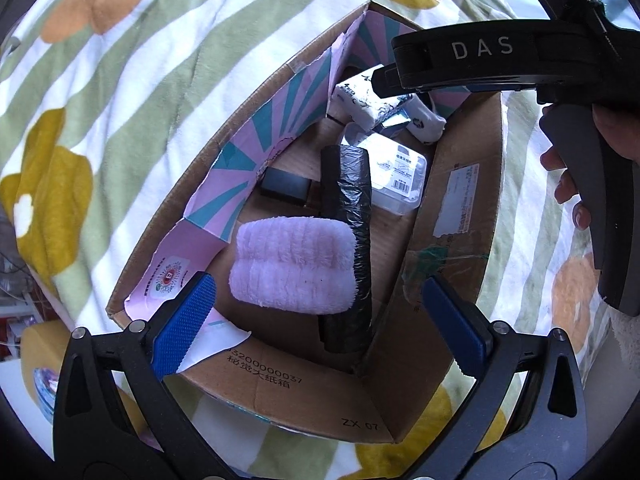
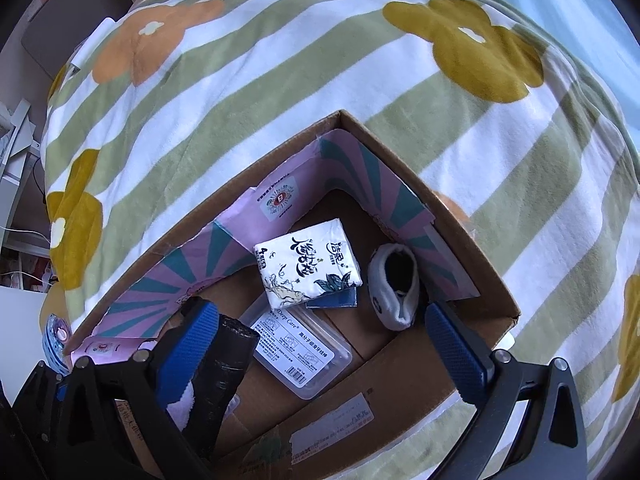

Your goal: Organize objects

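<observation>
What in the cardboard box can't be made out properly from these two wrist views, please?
- Small dark box, left wrist view: partly tucked behind the black roll; no label readable.
- Blue flat item, right wrist view: mostly covered by the tissue pack; what it is cannot be told.
- Fluffy pink cloth: in the right wrist view only a white sliver shows behind the roll.
- Shipping label on the box flap: print too small.

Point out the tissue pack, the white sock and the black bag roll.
tissue pack (image 2: 306, 268): right wrist view, middle of printed top face.
white sock (image 2: 390, 304): right wrist view, white fabric.
black bag roll (image 1: 352, 184): left wrist view, upper part.
</observation>
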The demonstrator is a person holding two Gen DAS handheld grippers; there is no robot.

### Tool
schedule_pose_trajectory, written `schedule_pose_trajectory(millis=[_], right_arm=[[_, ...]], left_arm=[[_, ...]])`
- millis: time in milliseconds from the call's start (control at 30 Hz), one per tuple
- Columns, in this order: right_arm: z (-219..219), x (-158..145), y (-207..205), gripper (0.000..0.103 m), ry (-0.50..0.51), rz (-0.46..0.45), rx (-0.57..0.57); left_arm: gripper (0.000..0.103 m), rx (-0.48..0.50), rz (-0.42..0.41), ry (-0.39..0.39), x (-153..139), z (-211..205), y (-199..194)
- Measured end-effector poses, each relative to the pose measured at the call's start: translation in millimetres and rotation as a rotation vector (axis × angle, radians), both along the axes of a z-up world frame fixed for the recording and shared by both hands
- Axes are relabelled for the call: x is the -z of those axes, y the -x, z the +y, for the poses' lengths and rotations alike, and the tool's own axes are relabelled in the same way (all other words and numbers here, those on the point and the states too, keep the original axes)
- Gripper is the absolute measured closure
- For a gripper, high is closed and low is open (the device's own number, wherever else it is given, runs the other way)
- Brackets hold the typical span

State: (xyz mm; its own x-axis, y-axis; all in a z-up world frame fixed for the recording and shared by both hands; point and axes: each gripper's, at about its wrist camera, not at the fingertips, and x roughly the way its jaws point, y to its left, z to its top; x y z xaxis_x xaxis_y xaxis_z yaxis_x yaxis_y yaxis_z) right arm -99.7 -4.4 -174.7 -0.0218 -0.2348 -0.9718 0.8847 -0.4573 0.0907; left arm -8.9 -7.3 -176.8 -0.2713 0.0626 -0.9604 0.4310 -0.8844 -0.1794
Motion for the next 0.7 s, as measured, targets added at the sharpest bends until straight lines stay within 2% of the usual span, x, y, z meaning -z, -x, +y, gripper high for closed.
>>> schedule_pose_trajectory(millis=[200, 333, 700], right_arm=[[17, -23, -5, 0.000, 0.021, 0.008, 0.036], [37, -49, -9, 0.000, 0.044, 0.015, 0.086], [125, -120, -31, 0.000, 0.114, 0.041, 0.308]], left_arm=[[0.000, 0.046, 0.019, -0.006, -14, 6, -1], [0.000, 0.101, 0.038, -0.001, -35, 10, 2], [0.000, 0.294, 0.109, 0.009, -92, 32, -1]])
